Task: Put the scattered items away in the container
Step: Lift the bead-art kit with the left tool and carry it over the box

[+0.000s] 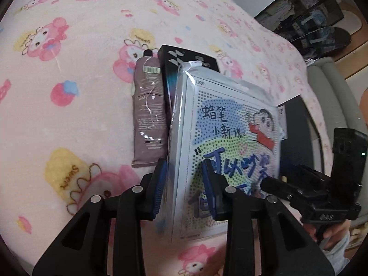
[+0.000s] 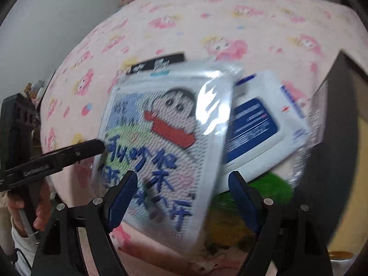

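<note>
My left gripper [image 1: 184, 168] is shut on the edge of a plastic-wrapped cartoon bead-art packet [image 1: 232, 133], which it holds tilted above the pink bed cover. A mauve tube [image 1: 149, 108] and a black box [image 1: 184, 62] lie side by side behind the packet. The dark container [image 1: 296, 126] sits past the packet's right edge. In the right wrist view the packet [image 2: 161, 138] is blurred and fills the middle, with my left gripper [image 2: 92, 148] at its left edge. My right gripper [image 2: 182, 177] is open below the packet. A white and blue wipes pack [image 2: 253, 126] lies by the container [image 2: 333, 105].
The pink cartoon-print blanket [image 1: 69, 92] covers the whole bed. A green and yellow item [image 2: 264, 193] lies under the wipes pack. A hand [image 2: 39, 209] holds the left gripper's handle. Dark furniture [image 1: 310, 18] stands beyond the bed's far corner.
</note>
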### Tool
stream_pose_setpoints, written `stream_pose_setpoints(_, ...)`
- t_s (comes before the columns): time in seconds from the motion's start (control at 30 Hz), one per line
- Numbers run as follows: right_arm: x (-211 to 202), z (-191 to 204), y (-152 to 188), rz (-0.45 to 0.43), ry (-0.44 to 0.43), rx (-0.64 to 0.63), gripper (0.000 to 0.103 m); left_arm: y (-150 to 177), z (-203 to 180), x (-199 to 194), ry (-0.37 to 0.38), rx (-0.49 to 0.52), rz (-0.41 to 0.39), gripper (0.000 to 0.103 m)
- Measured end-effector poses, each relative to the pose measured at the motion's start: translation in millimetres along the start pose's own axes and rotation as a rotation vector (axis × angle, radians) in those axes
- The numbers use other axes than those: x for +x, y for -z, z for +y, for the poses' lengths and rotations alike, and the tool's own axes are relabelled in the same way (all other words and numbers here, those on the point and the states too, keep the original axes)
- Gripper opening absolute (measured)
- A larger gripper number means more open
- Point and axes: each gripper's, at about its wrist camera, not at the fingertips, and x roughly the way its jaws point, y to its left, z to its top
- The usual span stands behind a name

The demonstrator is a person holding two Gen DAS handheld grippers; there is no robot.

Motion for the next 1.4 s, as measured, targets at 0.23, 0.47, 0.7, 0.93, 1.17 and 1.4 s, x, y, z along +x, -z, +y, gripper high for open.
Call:
stream_pose_setpoints(0.23, -3, 1, -2, -0.009, -0.034, -0.003, 0.073, -1, 7, 12, 0.061, -0.049, 0.033, 0.048)
stream_pose_setpoints(0.47, -44, 10, -2, -0.094, -0.008, -0.032, 0.064, -5, -18, -25, 0.069, -0.001, -0.029, 0.048)
stream_pose_setpoints(0.7, -113, 10, 3, -0.229, 0.000, -0.050, 0.064, -14, -79, -69, 0.113, 0.104, -0.110, 0.048)
stream_pose_setpoints(0.93, -185, -40, 24, -0.331, 0.062, -0.012, 0.064, -23, -178, -56, 0.180, 0.235, -0.103, 0.048)
stream_pose_setpoints(1.17, -231, -112, 52, -0.373, 0.176, 0.077, 0.064, -26, -271, -20, 0.229, 0.338, -0.042, 0.048)
stream_pose_setpoints(1.4, -254, -165, 71, -0.403, 0.242, 0.143, 0.064, -24, -330, 27, 0.223, 0.376, 0.003, 0.048)
